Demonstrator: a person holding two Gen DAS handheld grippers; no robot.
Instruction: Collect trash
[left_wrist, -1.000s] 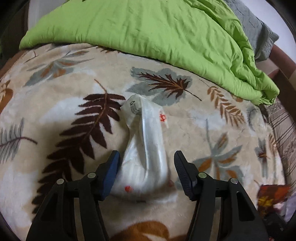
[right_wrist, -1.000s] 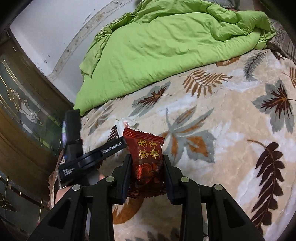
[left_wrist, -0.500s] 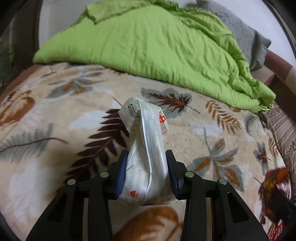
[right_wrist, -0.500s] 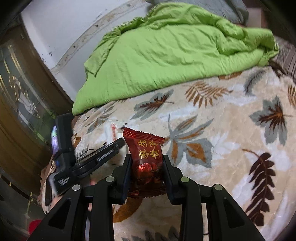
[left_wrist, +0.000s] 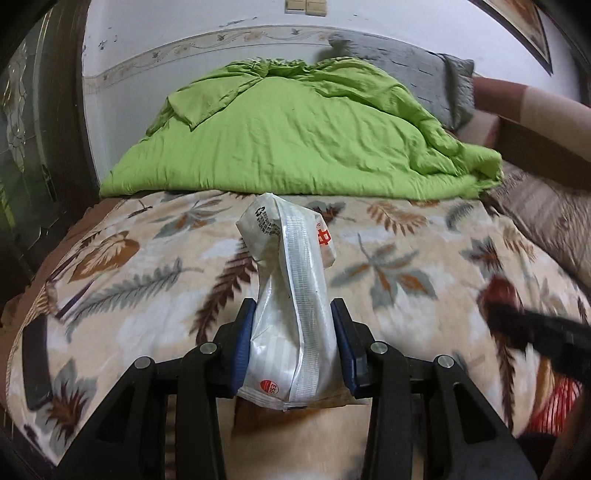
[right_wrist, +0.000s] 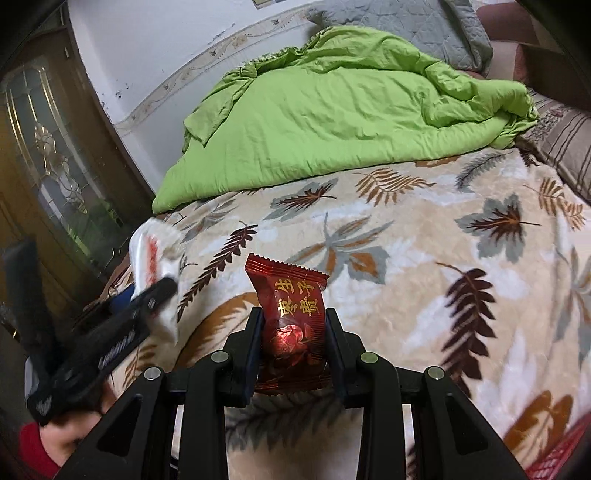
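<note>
Both pieces of trash are already picked up: the white wrapper (left_wrist: 291, 302) is clamped in the left gripper (left_wrist: 293, 345), the red snack packet (right_wrist: 291, 325) in the right gripper (right_wrist: 293, 349), both held above the near part of the leaf-patterned blanket (right_wrist: 424, 258). No bin or other container is visible, so disposal is judged outstanding. No further litter is made out on the blanket or green duvet (left_wrist: 295, 136).

The white wrapper (left_wrist: 291, 299), crumpled, with black print and red marks, stands upright between the left gripper's (left_wrist: 293, 347) fingers. The red snack packet (right_wrist: 293, 325), with gold characters, stands clamped between the right gripper's (right_wrist: 293, 341) fingers.
</note>
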